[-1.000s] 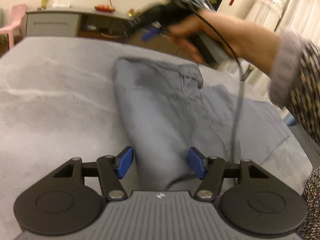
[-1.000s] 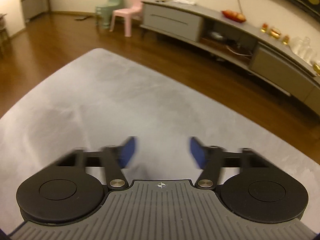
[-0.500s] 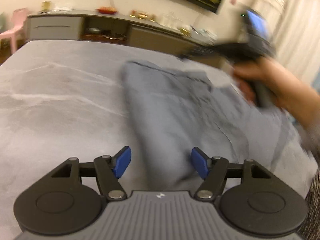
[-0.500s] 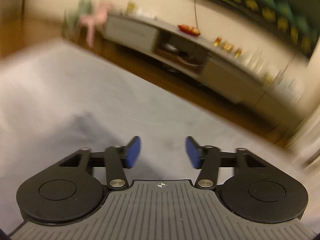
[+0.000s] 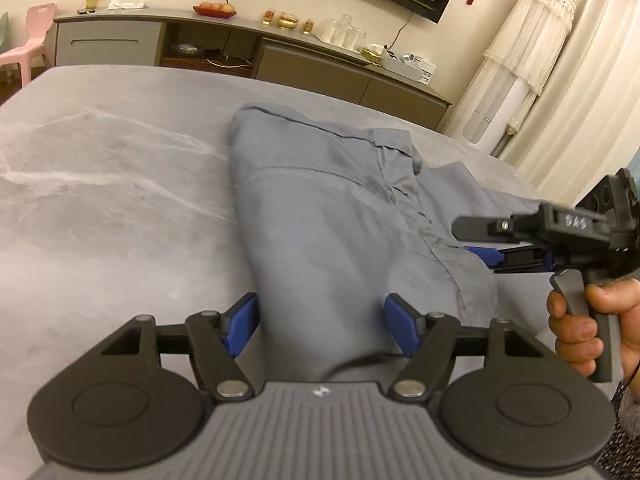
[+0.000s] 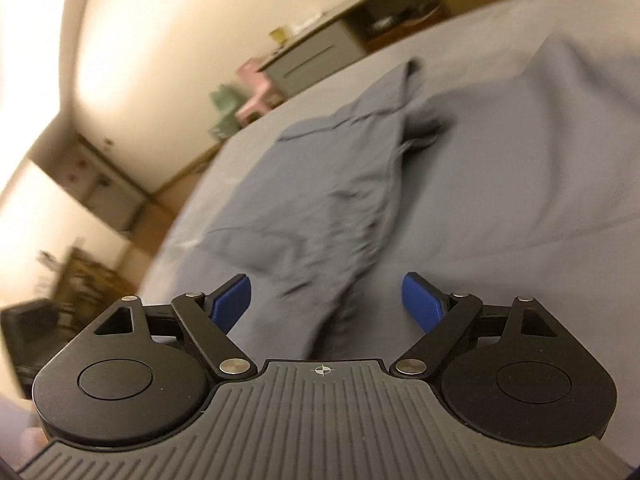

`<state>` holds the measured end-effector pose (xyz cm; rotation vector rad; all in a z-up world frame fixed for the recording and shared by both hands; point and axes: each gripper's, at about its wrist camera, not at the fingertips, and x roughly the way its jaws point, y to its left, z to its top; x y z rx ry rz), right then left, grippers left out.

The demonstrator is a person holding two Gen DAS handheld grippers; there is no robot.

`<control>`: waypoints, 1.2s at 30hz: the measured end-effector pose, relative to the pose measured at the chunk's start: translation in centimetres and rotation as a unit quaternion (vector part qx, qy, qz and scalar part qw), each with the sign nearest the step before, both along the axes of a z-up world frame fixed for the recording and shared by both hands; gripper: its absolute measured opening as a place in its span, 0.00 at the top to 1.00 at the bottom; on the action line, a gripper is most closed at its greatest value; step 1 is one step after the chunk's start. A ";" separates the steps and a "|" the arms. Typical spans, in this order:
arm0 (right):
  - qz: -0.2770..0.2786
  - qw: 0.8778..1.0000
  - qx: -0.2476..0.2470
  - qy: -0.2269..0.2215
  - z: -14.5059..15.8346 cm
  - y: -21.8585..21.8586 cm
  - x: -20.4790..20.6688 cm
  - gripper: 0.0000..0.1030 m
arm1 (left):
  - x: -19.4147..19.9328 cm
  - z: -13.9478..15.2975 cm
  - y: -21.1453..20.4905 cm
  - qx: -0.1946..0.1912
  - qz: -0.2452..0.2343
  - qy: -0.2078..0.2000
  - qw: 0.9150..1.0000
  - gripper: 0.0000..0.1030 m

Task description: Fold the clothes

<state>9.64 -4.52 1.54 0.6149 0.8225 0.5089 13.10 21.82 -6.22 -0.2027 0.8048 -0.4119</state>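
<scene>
The grey shirt (image 5: 332, 216) lies on the bed (image 5: 100, 184), long axis running away from the left gripper (image 5: 322, 326), which straddles its near end, open and empty; the right gripper (image 6: 326, 304), likewise open, apparently approaches the right-hand edge.

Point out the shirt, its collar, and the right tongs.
shirt (image 5: 320, 232): left wrist view, on the smooth folded panel.
collar (image 5: 394, 148): left wrist view, on the collar fold.
right tongs (image 6: 326, 300): right wrist view, midway between the blue tips.
</scene>
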 end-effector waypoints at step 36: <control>0.011 0.950 -0.308 -0.051 5.5 9.4 2.1 0.82 | -2.1 1.4 1.2 0.127 0.093 -0.029 0.987 0.49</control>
